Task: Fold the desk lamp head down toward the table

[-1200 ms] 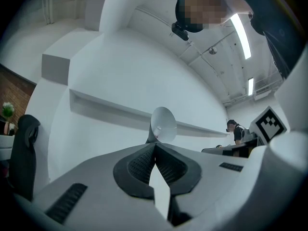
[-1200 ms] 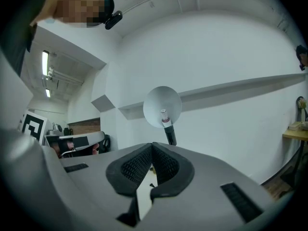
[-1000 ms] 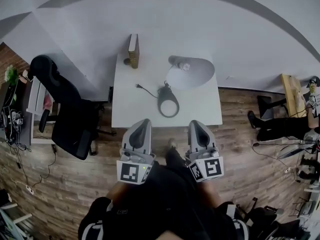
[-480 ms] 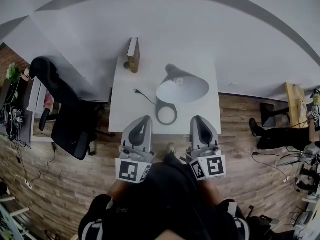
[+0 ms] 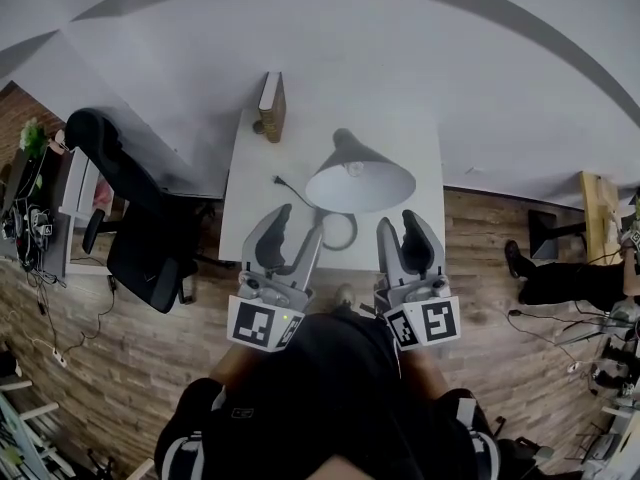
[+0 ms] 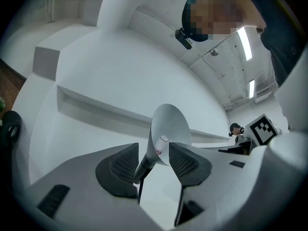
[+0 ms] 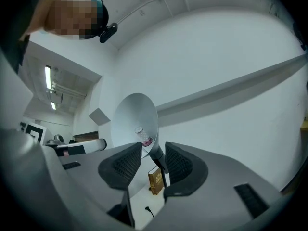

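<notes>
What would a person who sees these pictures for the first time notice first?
The desk lamp, with its wide cone shade raised, stands on the white table. At the table's near edge hang the left hand-held gripper and the right hand-held gripper. Their jaws have just been opening, with nothing held between them.

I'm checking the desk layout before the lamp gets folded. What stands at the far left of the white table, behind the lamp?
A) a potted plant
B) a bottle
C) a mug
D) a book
D: a book stands upright at the far left edge of the table, behind the desk lamp; the right gripper view shows it on end too.
</notes>
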Demonstrator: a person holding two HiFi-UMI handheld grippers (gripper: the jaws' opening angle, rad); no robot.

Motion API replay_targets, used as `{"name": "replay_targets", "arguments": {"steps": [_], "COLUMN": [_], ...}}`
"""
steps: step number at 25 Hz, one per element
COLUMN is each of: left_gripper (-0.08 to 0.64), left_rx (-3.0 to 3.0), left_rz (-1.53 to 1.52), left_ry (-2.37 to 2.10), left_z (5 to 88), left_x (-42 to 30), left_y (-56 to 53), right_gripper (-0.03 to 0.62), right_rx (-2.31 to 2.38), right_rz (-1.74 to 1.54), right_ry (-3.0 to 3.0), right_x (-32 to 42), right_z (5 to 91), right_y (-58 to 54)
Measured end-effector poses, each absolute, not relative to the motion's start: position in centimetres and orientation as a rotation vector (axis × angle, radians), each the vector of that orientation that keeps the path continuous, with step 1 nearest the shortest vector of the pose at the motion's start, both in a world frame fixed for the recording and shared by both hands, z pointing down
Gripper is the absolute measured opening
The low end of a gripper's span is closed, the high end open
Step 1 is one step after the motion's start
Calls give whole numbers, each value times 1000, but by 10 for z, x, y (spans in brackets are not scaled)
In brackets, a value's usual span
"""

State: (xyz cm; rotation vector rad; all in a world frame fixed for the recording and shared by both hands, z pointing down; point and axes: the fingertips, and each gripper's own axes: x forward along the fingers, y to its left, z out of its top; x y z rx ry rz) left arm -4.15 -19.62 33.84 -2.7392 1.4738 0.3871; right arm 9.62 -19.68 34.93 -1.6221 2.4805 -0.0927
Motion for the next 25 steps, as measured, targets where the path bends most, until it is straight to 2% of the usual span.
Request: {"name": "replay_targets", "arguments": {"steps": [11, 14, 25], "left_gripper": [201, 198, 94], "left_rx": [-2719, -2719, -2737], "left_rz": [341, 352, 347], "left_ry": [1433, 1436, 1424], "left_z": [328, 326, 328], "left_x": [-27, -28, -21], "left_y": [-221, -227, -230], "right_gripper": [153, 137, 90], "right_rx": [-1573, -1550, -1525], "right_rz": [-79, -106, -57], "right_ry": [2502, 2504, 2543], "right_x": [93, 91, 84], "right_z": [343, 344, 343], "right_y": [-221, -225, -225]}}
